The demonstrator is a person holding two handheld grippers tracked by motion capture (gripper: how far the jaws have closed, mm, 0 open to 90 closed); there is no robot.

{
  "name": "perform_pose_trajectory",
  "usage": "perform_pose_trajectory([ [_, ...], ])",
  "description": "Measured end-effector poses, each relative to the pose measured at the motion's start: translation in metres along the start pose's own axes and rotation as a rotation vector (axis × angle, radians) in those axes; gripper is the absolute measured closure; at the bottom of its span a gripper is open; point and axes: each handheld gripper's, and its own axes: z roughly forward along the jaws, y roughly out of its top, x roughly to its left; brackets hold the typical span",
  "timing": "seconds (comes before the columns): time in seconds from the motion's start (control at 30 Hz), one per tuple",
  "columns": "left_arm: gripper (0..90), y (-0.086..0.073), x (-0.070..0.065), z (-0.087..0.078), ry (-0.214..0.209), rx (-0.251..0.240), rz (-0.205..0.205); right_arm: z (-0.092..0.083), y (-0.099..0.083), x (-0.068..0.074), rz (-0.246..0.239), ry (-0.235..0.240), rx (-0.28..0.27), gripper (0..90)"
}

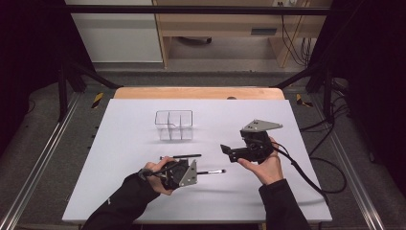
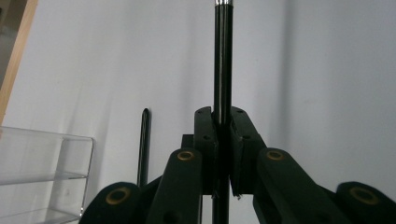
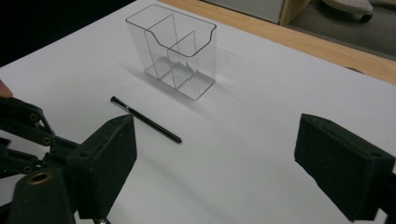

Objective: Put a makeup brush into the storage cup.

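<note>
A white table (image 1: 143, 191) is standing on a grey floor, with a wooden desk beyond its far edge. A clear plastic organizer (image 1: 174, 125) with dividers is sitting upright on the far middle of the table.

The left hand (image 1: 155, 173) is lying low over the near part of the table, wrapping the left gripper (image 2: 222, 128) and pointing it toward the right. Its jaws are pressing together on a thin black brush (image 2: 222, 60), whose shaft is running straight out between them to a silver ferrule. A second black brush (image 1: 181, 156) is lying flat on the table just beyond that hand, between it and the organizer.

The right hand (image 1: 265, 165) is cupping the right gripper (image 3: 215, 154) palm-up above the table, aiming it left. Its jaws are standing wide apart, holding nothing.
</note>
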Motion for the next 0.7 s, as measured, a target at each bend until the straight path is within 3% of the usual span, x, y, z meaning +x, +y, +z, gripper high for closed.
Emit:
perform_pose_trajectory([
  [0.2, 82.9, -0.006, 0.001, -0.003, 0.012, -0.031, -0.095, -0.001, -0.004, -0.003, 0.026, -0.037, -0.027, 7.5],
  [0.6, 82.9, -0.020, 0.001, -0.003, 0.043, -0.083, -0.278, -0.007, -0.013, -0.006, 0.072, -0.048, -0.086, 4.9],
  [0.7, 82.9, -0.023, 0.001, -0.001, 0.037, -0.095, -0.320, -0.007, -0.016, -0.005, 0.058, -0.051, -0.084, 4.8],
])
